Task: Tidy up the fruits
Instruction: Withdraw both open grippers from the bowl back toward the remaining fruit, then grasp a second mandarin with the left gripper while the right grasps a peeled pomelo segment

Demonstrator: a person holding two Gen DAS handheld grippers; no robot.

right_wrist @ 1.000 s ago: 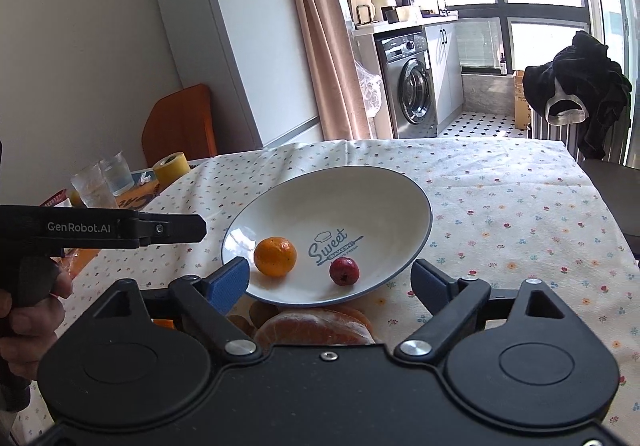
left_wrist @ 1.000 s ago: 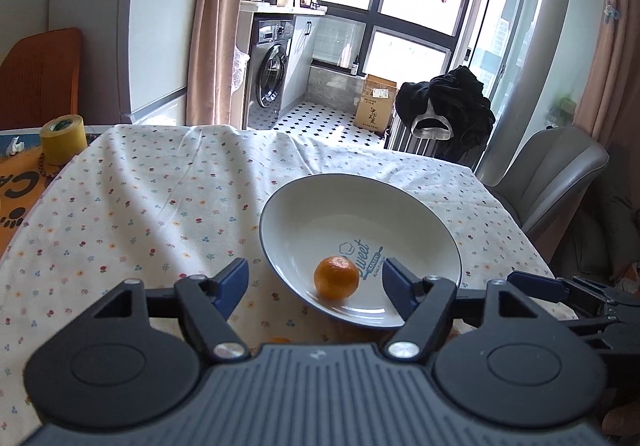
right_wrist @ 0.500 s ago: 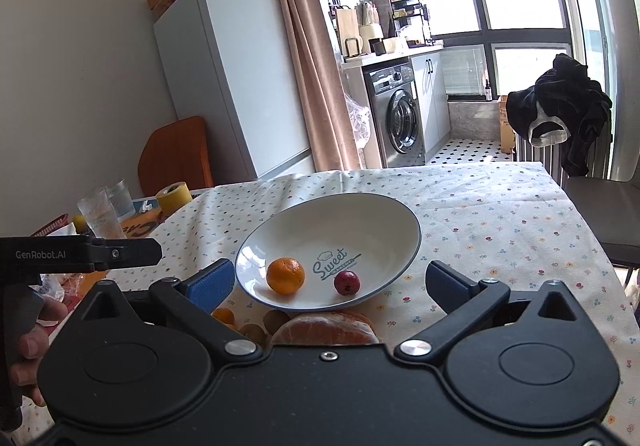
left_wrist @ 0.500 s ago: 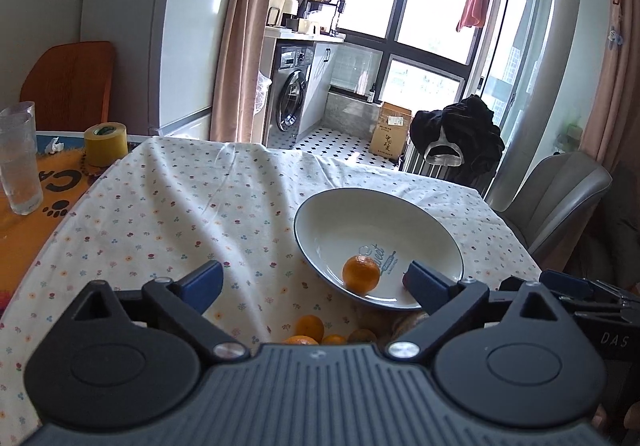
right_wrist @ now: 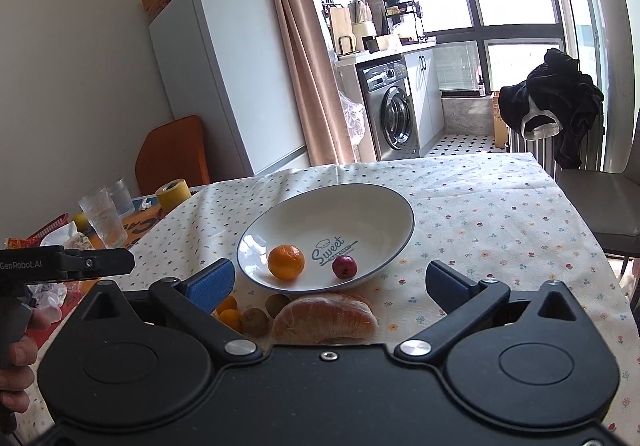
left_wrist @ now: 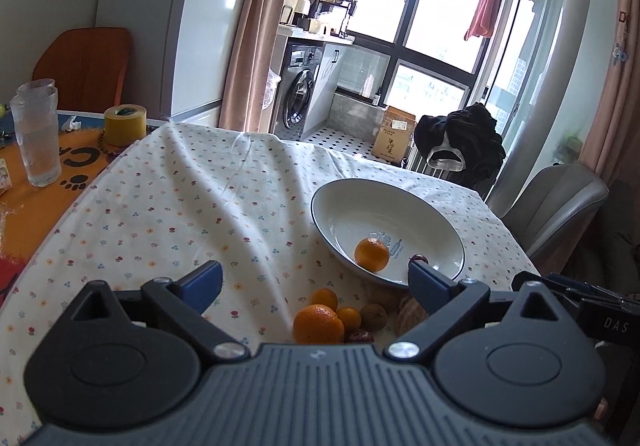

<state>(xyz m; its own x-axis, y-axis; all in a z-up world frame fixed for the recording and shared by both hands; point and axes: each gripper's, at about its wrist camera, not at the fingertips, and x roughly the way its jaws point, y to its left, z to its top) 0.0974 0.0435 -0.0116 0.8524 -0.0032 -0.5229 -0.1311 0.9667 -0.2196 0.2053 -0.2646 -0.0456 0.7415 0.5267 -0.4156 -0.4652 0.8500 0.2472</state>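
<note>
Sunlight from tall windows fell across a kitchen with a washing machine (right_wrist: 394,117) and a white fridge (right_wrist: 228,73) behind the desk (right_wrist: 500,213), which was covered by a flower-print cloth. On the cloth sat a white plate (right_wrist: 360,205) with a dark rim and the word "Sweet" printed inside. In the plate lay a mandarin (right_wrist: 285,262) and, just beside it to the right, a small red fruit (right_wrist: 344,266). Near the plate's front edge, on the cloth, a cluster of loose fruit rested: a peeled citrus piece (right_wrist: 324,320), two brown kiwis (right_wrist: 256,321), and several small oranges (left_wrist: 319,324). The left gripper (left_wrist: 316,282) hovered above this cluster with its blue-padded jaws spread wide and nothing between them. The right gripper (right_wrist: 328,282) likewise stood wide and empty, over the peeled piece. Off to the left stood a clear glass (left_wrist: 35,133) and a yellow tape roll (left_wrist: 125,124) on an orange mat.
</note>
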